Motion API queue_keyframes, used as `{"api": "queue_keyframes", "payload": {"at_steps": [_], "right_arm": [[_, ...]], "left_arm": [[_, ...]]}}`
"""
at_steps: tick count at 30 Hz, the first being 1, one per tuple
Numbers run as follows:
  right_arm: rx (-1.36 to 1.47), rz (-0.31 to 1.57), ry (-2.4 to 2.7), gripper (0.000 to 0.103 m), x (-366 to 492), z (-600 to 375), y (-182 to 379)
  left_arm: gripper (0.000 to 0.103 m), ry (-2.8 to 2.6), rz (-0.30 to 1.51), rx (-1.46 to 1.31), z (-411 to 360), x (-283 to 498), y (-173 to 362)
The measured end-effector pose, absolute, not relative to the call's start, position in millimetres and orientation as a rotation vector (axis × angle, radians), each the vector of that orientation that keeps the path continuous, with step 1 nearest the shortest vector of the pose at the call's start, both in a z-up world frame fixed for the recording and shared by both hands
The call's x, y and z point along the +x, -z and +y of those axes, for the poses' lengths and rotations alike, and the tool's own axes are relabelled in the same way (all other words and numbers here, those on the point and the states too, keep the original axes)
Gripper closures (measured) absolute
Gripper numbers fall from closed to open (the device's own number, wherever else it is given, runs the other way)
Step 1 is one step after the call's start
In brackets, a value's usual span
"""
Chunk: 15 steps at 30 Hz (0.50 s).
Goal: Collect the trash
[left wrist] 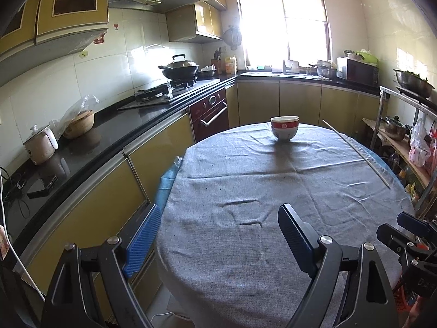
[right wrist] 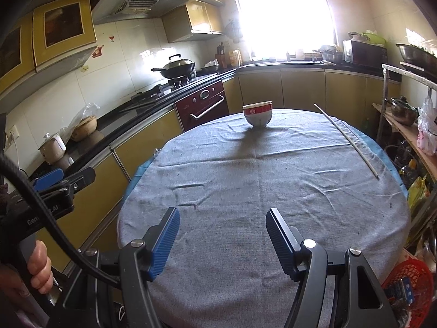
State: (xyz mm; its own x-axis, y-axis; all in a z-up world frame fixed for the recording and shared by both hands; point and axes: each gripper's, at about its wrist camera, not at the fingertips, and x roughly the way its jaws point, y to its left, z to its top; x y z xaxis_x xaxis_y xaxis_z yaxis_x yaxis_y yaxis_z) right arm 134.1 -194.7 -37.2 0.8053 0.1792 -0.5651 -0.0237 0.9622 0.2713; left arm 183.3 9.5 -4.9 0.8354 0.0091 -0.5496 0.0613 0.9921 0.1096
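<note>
Right tool (right wrist: 222, 220) spread empty, chopsticks (right wrist: 347, 139) far ahead, rightward

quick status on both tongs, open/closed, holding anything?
Left tongs: open, holding nothing, above the table's near-left edge.
Right tongs: open, holding nothing, above the grey tablecloth.

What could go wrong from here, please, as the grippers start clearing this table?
The stacked bowls stand unsupported at the far side; a careless reach could tip them. The thin stick lies close to the table's right edge and might roll off if nudged. The wrinkled grey tablecloth could snag on an open right gripper.
</note>
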Motion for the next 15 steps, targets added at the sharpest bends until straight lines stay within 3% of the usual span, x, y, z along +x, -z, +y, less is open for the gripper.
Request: {"api": "queue_keyframes", "payload": {"at_steps": [15], "right_arm": [[0.260,0.675,-0.029,0.034,175,-228,88]], "left_arm": [[0.015,0.104,0.689,0.139,-22,229,48]]}}
